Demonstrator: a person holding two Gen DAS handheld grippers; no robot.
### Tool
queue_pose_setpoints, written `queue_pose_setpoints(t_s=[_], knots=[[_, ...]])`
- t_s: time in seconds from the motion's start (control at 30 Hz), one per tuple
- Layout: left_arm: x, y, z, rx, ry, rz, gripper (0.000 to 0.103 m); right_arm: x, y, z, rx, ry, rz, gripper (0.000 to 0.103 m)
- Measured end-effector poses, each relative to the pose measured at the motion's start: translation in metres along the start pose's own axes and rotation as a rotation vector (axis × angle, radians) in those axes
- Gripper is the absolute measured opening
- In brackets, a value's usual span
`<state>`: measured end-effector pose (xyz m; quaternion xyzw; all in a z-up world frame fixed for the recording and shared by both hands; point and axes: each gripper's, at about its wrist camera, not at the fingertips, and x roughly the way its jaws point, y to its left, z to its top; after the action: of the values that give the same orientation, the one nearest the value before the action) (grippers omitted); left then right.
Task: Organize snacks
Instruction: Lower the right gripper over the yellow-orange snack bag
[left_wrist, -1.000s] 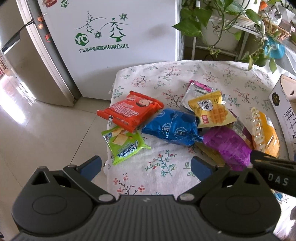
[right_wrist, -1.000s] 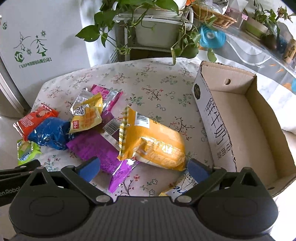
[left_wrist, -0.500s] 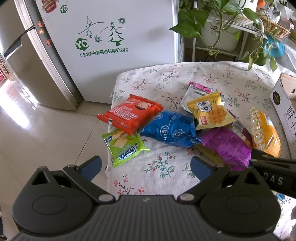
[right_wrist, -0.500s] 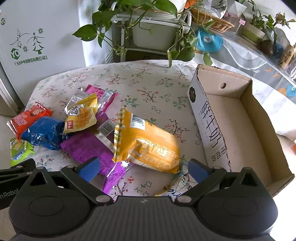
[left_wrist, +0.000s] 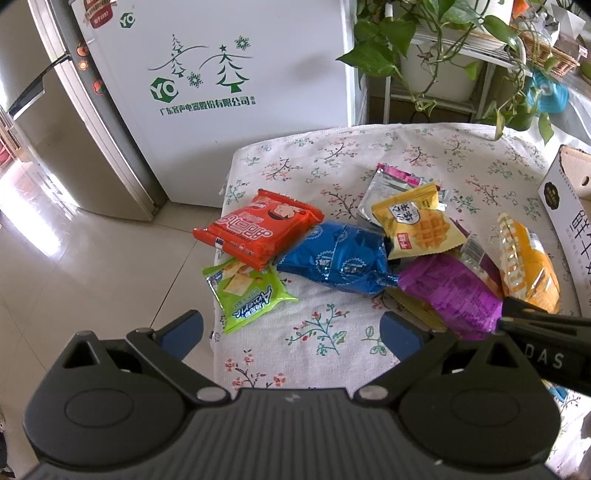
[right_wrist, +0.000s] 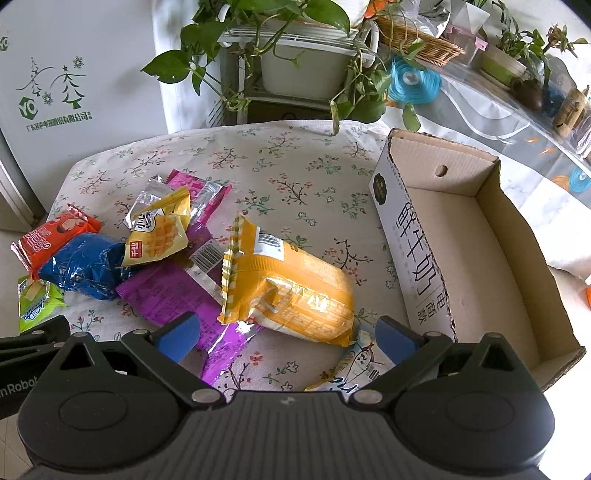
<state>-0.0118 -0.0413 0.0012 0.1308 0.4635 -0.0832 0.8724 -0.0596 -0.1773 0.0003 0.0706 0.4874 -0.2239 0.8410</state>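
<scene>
Several snack packs lie on a flowered tablecloth (left_wrist: 332, 162): a red pack (left_wrist: 258, 229), a green pack (left_wrist: 247, 295), a blue pack (left_wrist: 340, 262), a yellow waffle pack (left_wrist: 413, 225), a purple pack (left_wrist: 450, 295) and an orange pack (right_wrist: 291, 291). An open cardboard box (right_wrist: 465, 236) stands to the right, empty inside. My left gripper (left_wrist: 291, 328) is open above the near table edge, short of the green pack. My right gripper (right_wrist: 288, 338) is open just in front of the orange pack, touching nothing.
A white fridge (left_wrist: 221, 74) and a grey one (left_wrist: 55, 129) stand behind the table on the left. A plant stand with trailing leaves (right_wrist: 295, 59) is at the back. A glass table (right_wrist: 517, 96) lies to the right. Tiled floor (left_wrist: 74, 277) is left of the table.
Both grippers have drawn back and up a little, so the snacks and box look slightly farther and lower in view. No pack has moved; both grippers stay open.
</scene>
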Motion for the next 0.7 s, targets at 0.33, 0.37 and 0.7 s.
queue_pose_setpoints(t_s=[0.33, 0.37, 0.7], knots=[[-0.003, -0.010, -0.001, 0.013, -0.006, -0.019, 0.101, -0.001, -0.007, -0.002, 0.000, -0.004, -0.006, 0.103], [-0.004, -0.010, -0.001, 0.011, -0.006, -0.031, 0.101, -0.001, -0.009, -0.001, 0.000, -0.004, 0.000, 0.103], [-0.007, -0.004, 0.009, -0.055, -0.012, -0.104, 0.101, -0.022, -0.077, 0.003, 0.156, -0.084, 0.239, 0.103]])
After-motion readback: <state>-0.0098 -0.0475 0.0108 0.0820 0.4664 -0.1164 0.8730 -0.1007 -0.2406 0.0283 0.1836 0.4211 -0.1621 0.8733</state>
